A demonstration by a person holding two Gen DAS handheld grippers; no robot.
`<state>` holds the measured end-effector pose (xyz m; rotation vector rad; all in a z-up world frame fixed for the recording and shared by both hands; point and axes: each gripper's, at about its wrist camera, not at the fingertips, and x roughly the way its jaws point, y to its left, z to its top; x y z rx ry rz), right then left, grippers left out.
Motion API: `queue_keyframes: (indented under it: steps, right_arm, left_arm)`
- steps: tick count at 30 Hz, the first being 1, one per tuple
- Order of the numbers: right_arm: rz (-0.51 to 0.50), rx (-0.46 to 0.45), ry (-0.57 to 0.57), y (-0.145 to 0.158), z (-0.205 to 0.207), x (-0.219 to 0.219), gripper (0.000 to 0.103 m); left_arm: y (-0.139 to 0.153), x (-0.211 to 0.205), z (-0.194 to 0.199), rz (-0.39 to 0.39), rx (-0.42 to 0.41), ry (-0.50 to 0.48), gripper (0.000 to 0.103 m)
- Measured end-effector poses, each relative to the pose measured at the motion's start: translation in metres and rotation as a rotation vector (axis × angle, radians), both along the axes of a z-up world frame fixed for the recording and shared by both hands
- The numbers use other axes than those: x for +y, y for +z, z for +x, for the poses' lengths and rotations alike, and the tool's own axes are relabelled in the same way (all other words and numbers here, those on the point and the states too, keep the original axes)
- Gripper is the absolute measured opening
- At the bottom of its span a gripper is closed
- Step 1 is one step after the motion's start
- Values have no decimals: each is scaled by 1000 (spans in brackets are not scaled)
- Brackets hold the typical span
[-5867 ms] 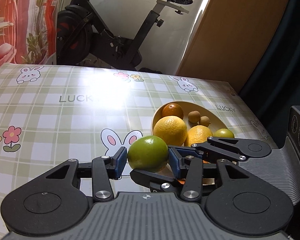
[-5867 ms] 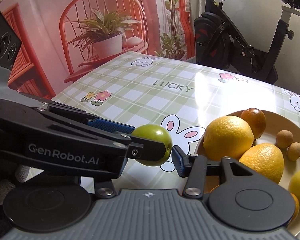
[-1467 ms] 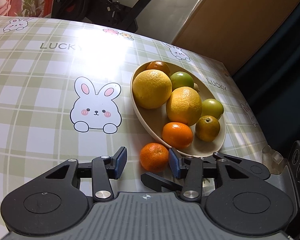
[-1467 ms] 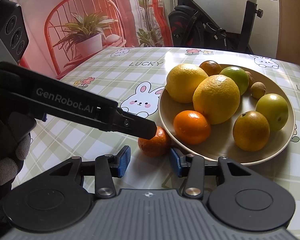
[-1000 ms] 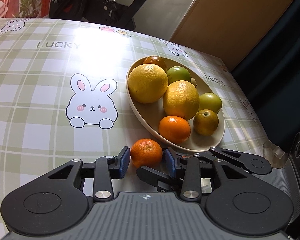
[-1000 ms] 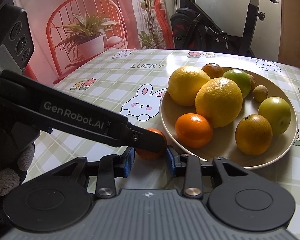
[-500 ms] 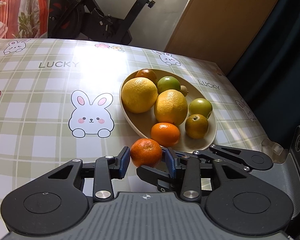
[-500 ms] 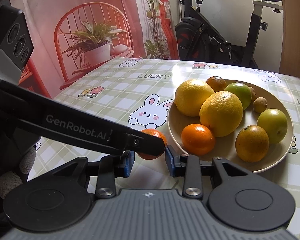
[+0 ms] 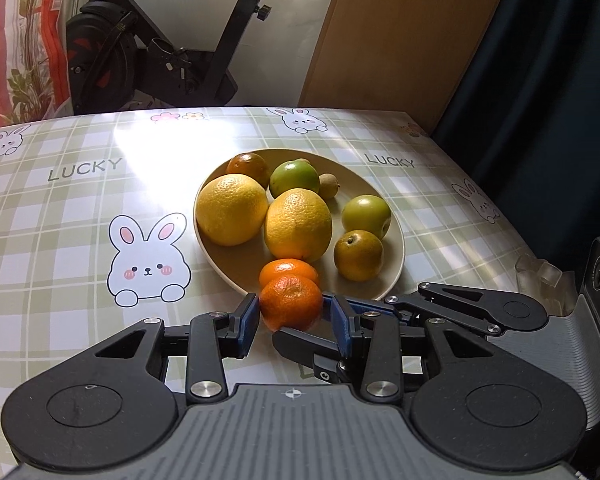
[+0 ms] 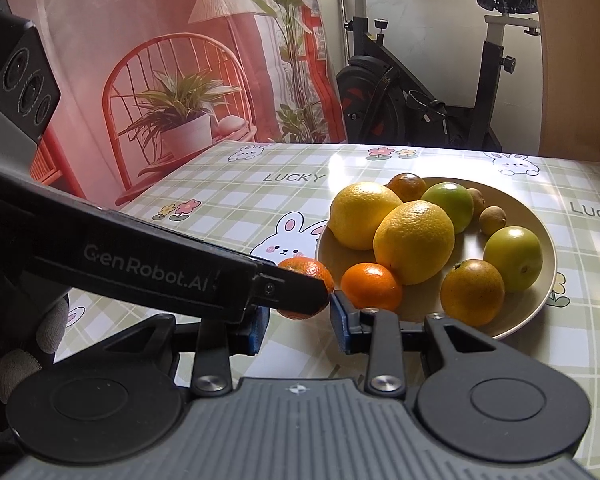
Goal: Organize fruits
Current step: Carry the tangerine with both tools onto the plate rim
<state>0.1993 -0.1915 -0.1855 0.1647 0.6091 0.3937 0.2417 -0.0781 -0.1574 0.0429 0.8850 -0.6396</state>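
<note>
Nearly complete: left gripper [image 9: 291, 316] clamps last mandarin [image 9: 291, 303] near the filled plate [image 9: 396, 240]; right gripper [image 10: 298, 322], narrowly parted, holds nothing.

Beyond the far edge of the surface [image 9: 80, 208], laid with a glossy green-checked cloth of rabbits and "LUCKY" lettering, stands a black exercise bike [image 9: 160, 60] against a white wall [image 9: 284, 40]. A red printed backdrop [image 10: 140, 60] hangs past the left edge, a tan wooden panel [image 9: 400, 40] and dark curtain [image 9: 548, 80] past the right. Daylight glares on the cloth.
</note>
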Motion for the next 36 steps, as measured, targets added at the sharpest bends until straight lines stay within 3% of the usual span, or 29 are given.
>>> queue_keyframes:
  steps: [18,36]
  right_arm:
    - [56,14,-174,-8,-8,-51,36]
    - [48,40,-181,-14,1,-55,37]
  left_arm:
    - [-5,-63,8,70,-19,-154,41]
    - [-7,-56,15,70,-5,-121,42]
